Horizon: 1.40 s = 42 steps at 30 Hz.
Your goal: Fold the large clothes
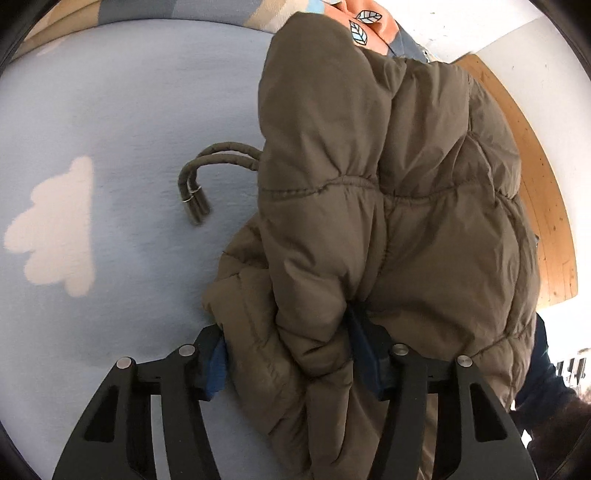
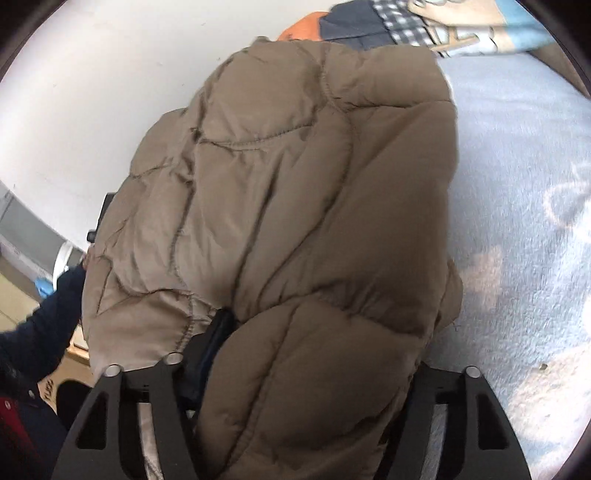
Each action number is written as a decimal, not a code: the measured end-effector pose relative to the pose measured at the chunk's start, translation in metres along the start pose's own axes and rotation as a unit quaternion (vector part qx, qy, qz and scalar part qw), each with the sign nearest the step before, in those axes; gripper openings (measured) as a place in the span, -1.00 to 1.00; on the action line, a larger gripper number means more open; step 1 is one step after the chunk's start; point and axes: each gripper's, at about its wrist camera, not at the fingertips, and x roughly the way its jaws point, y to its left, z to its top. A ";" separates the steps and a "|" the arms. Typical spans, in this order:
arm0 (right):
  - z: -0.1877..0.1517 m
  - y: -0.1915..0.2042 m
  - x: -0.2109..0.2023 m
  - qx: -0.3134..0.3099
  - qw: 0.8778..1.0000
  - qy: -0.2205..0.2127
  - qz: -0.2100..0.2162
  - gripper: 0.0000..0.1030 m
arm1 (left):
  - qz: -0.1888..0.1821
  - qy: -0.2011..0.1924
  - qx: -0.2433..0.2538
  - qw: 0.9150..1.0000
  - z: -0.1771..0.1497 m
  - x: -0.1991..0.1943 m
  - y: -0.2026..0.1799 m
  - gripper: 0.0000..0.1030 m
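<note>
An olive-brown quilted puffer jacket lies bunched over a light blue blanket. A thick fold of it sits between the blue pads of my left gripper, which is shut on it. The left pad presses the jacket's edge, and the other pad is sunk in a crease. A doubled drawcord trails from the jacket onto the blanket. In the right wrist view the jacket fills the frame. My right gripper is shut on a fat roll of it, and its right finger is hidden under the fabric.
The blanket has a white cloud shape. Orange leaf-print cloth and folded checked clothes lie beyond the jacket. A wooden edge and a white wall border the bed. A person's dark blue sleeve is close by.
</note>
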 end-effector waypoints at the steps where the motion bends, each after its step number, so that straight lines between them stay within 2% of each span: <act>1: 0.002 -0.006 0.002 0.010 1.000 -0.001 0.007 0.66 | -0.002 0.002 -0.010 1.000 0.001 0.003 0.004 0.17; 4: 0.010 -0.005 0.009 0.005 1.000 0.003 0.019 0.88 | -0.022 -0.009 -0.031 0.999 0.005 0.009 0.010 0.22; 6: 0.013 0.000 0.015 0.000 1.000 0.002 0.014 0.83 | -0.027 -0.016 -0.035 0.999 0.002 0.006 0.015 0.22; 8: 0.011 0.010 0.014 -0.008 1.000 0.004 0.014 0.37 | -0.019 -0.020 -0.019 0.999 -0.003 0.004 0.007 0.06; 9: 0.010 0.018 0.009 -0.017 1.000 -0.002 0.004 0.25 | -0.014 -0.020 -0.010 1.000 -0.008 0.000 0.004 -0.16; 10: 0.009 0.024 0.004 -0.028 1.000 -0.006 -0.007 0.06 | -0.004 -0.022 -0.003 1.000 -0.010 -0.004 -0.003 -0.26; 11: 0.008 0.032 -0.002 -0.041 0.999 -0.011 -0.022 -0.08 | 0.012 -0.022 0.006 1.000 -0.012 -0.007 -0.009 -0.30; 14: 0.008 0.052 -0.014 -0.063 0.996 -0.025 -0.054 -0.26 | 0.037 -0.025 0.011 0.999 -0.017 -0.016 -0.022 -0.40; 16: 0.008 0.066 -0.022 -0.079 0.994 -0.036 -0.071 -0.29 | 0.054 -0.036 0.011 0.998 -0.021 -0.020 -0.035 -0.44; 19: 0.007 0.083 -0.036 -0.091 0.991 -0.051 -0.086 -0.33 | 0.054 -0.056 0.008 0.997 -0.028 -0.037 -0.050 -0.46; 25: 0.003 0.117 -0.068 -0.107 0.988 -0.069 -0.084 -0.36 | 0.034 -0.086 0.001 0.996 -0.060 -0.086 -0.054 -0.49; 27: 0.000 0.133 -0.077 -0.114 0.988 -0.071 -0.080 -0.37 | 0.030 -0.094 0.000 0.995 -0.074 -0.098 -0.072 -0.50; 31: -0.018 0.172 -0.108 -0.132 0.986 -0.075 -0.068 -0.37 | 0.026 -0.111 0.006 0.993 -0.105 -0.140 -0.093 -0.51; 32: -0.019 0.171 -0.118 -0.134 0.986 -0.075 -0.065 -0.37 | 0.025 -0.115 0.007 0.993 -0.111 -0.147 -0.099 -0.51; 36: -0.047 0.205 -0.157 -0.149 0.984 -0.082 -0.056 -0.37 | 0.021 -0.133 0.016 0.991 -0.151 -0.199 -0.116 -0.51; 39: -0.061 0.230 -0.169 -0.155 0.983 -0.085 -0.054 -0.37 | 0.019 -0.140 0.019 0.990 -0.182 -0.219 -0.136 -0.51; 42: -0.084 0.243 -0.177 -0.152 0.984 -0.082 -0.052 -0.37 | 0.016 -0.143 0.016 0.989 -0.194 -0.233 -0.138 -0.51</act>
